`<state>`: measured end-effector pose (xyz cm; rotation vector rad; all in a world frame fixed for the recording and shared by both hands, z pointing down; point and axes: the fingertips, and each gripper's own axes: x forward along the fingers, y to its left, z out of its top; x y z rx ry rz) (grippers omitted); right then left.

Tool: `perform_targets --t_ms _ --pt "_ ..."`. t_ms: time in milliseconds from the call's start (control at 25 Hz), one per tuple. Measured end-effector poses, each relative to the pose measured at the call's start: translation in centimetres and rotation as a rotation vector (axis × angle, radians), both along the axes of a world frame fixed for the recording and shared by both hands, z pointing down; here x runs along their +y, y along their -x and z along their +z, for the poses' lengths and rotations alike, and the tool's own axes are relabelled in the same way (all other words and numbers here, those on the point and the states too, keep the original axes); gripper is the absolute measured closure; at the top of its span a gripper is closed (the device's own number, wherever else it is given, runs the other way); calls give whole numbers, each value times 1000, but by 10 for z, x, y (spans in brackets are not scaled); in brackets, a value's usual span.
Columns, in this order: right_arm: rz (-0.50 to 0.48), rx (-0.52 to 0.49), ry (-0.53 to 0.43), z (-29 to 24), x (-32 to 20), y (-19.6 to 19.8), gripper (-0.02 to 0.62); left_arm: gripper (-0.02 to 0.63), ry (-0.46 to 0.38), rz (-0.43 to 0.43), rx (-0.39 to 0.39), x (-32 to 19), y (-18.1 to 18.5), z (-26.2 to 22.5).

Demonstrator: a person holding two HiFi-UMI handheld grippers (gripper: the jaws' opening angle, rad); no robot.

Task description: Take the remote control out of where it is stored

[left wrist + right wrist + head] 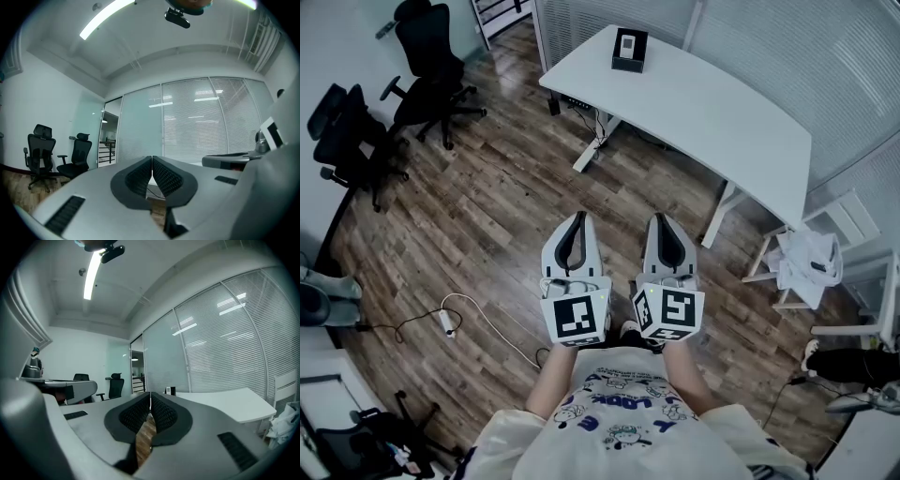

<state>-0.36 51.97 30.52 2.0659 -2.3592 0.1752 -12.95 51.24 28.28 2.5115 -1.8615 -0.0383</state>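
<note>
Wood-floor office, white desk point(712, 112) ahead. Left gripper point(578, 217) and right gripper point(660, 219) side by side, level, both clenched on nothing. Remote control point(627, 43) sits in black holder point(630, 64) at desk's far end, well apart from both.

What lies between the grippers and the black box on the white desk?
Head view: only wooden floor, a desk leg, then bare desk top lie between the left gripper, right gripper and the black box.
</note>
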Motion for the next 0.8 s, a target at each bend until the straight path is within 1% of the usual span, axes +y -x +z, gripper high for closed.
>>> perform_targets --t_ms 80,200,400,560,720,800 --pt "-1 -7 7 2 -5 8 563 589 0 6 -4 -6 6 1" --pt "-3 -18 19 8 -8 12 563 589 16 22 -39 -11 8 9" --pt "5 -12 33 15 -26 10 563 589 38 30 -31 -29 7 19" --pt "4 -3 31 17 -52 7 563 589 29 17 -6 -54 4 19" --pt "-7 -10 33 22 -87 2 563 589 44 9 -40 -87 1 27" --pt "-14 -15 33 24 -108 -2 563 589 45 0 -39 -107 -2 30"
